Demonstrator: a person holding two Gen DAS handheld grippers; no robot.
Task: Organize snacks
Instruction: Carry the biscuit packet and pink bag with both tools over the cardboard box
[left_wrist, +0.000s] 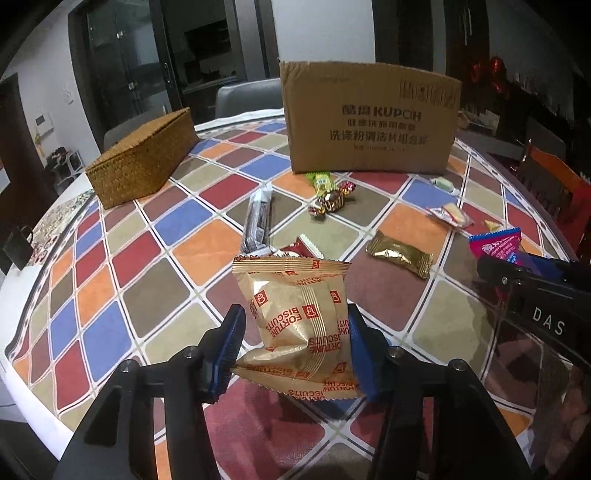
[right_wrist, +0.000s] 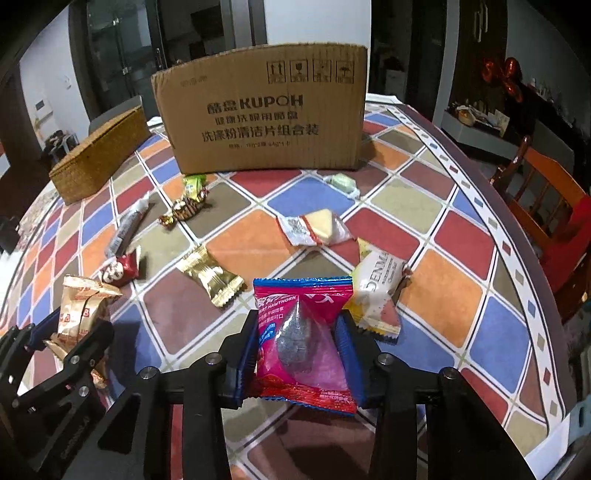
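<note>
left wrist view: your left gripper (left_wrist: 295, 343) is clamped on a gold fortune biscuits packet (left_wrist: 295, 317), both blue pads pressing its sides and the wrapper creased between them. the packet stands upright just above the checkered tablecloth (left_wrist: 147, 258). beyond it lie a dark long bar (left_wrist: 256, 219), a gold foil packet (left_wrist: 400, 253) to the right, and a red-gold twisted candy (left_wrist: 330, 203) farther off. a cardboard box (left_wrist: 369, 118) stands at the far side, a woven basket (left_wrist: 144, 158) at the far left. your right gripper enters at the right edge, with a pink packet corner showing past it.

right wrist view: your right gripper (right_wrist: 297, 343) is clamped on a pink hawthorn packet (right_wrist: 303, 332), pads tight against both sides. a white-and-yellow packet (right_wrist: 376, 295) lies just beside it on the right, touching or nearly so. a clear-wrapped wedge biscuit (right_wrist: 317, 229) lies farther off, and a pale green candy (right_wrist: 341, 182) near the box. a red-wrapped candy (right_wrist: 120, 271) lies to the left. at the near left, your left gripper holds the gold packet.
</note>
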